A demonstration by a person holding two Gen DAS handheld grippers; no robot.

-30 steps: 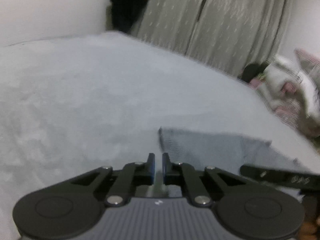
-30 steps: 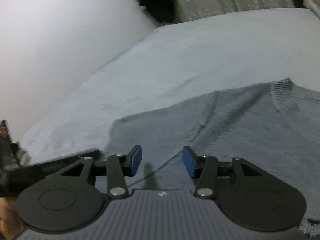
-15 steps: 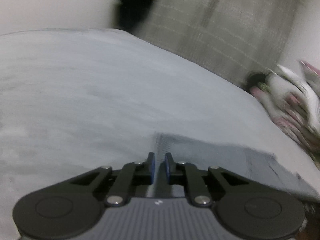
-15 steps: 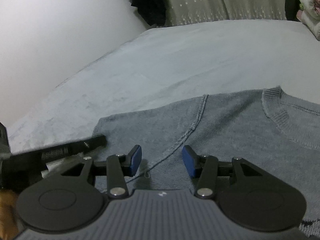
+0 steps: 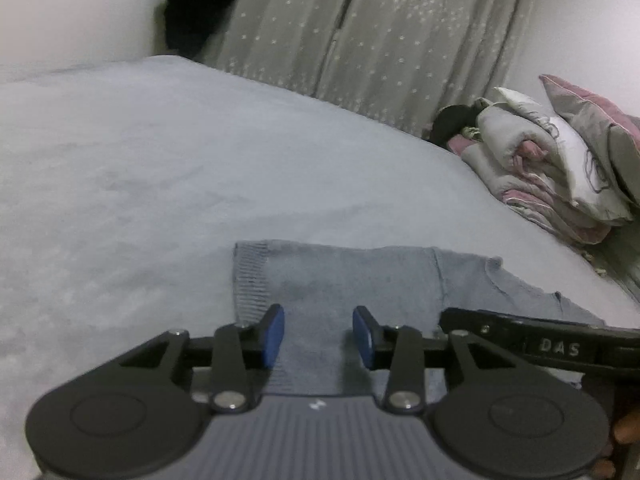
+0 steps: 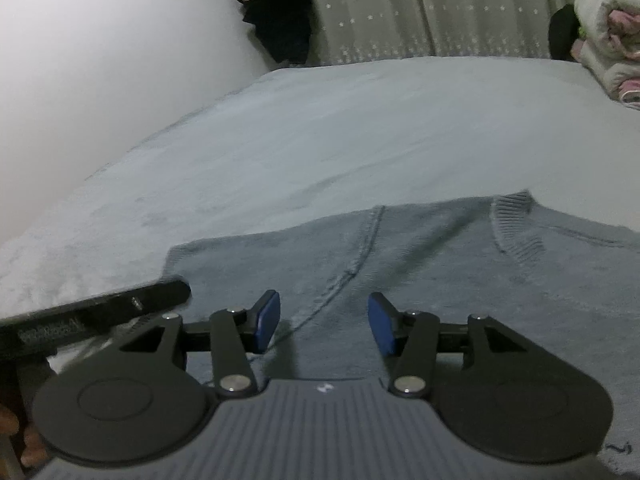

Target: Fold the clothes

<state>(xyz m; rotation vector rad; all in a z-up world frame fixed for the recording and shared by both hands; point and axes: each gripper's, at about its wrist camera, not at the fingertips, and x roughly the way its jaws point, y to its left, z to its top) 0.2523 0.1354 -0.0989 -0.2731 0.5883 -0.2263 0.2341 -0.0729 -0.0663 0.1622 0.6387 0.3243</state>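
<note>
So the big change here was the left gripper: a second before, its jaws were pinched almost shut right at the sleeve, and at this moment they were opening, blue pads clear of the knit with only flat fabric lying under the gap. Looked to me like it had just let go of the sleeve after laying it across the body, so that fold was probably done.

The grey sweater lay flat on the pale blue bed, near the front edge, collar off to the right in the right wrist view.

The right gripper hovered over the shoulder seam, jaws about half spread and widening a touch, gripping nothing. It had barely shifted compared with a moment earlier.

My guess is the other sleeve or the hem came next. Bedding pile sat well off at the far corner.
</note>
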